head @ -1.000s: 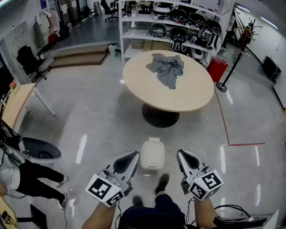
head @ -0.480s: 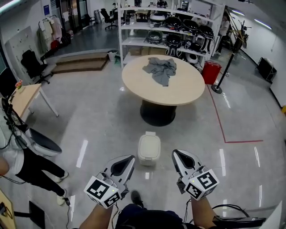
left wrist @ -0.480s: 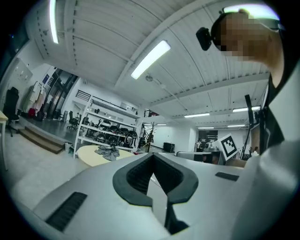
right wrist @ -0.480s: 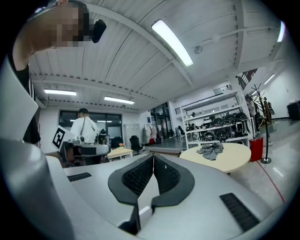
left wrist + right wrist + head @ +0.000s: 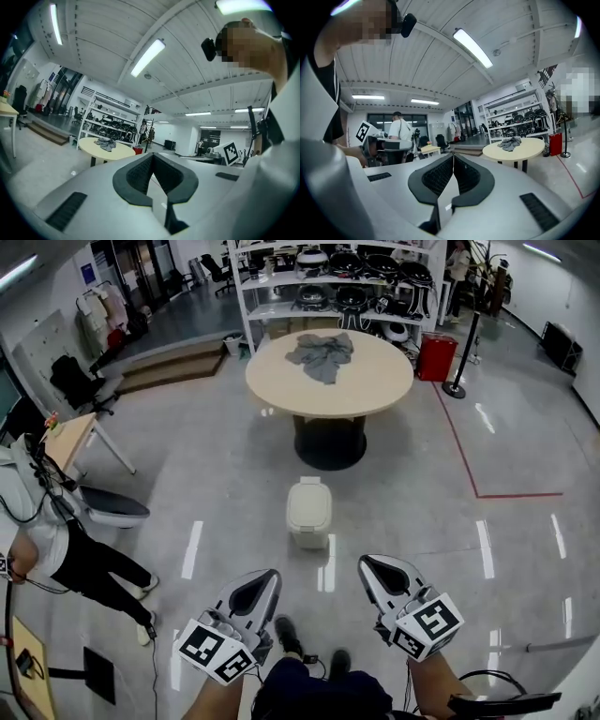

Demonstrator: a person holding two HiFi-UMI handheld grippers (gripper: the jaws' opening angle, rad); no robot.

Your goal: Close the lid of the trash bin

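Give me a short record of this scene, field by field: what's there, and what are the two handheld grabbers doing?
Place: indoor workshop, glossy floor
Trash bin: beige, on the floor, on the near side of the round table
Bin lid: looks flat down, closed
Table top: grey cloth lying on it
Left gripper: jaws together, empty, away from the bin
Right gripper: jaws together, empty, away from the bin
Bystander: person at far left
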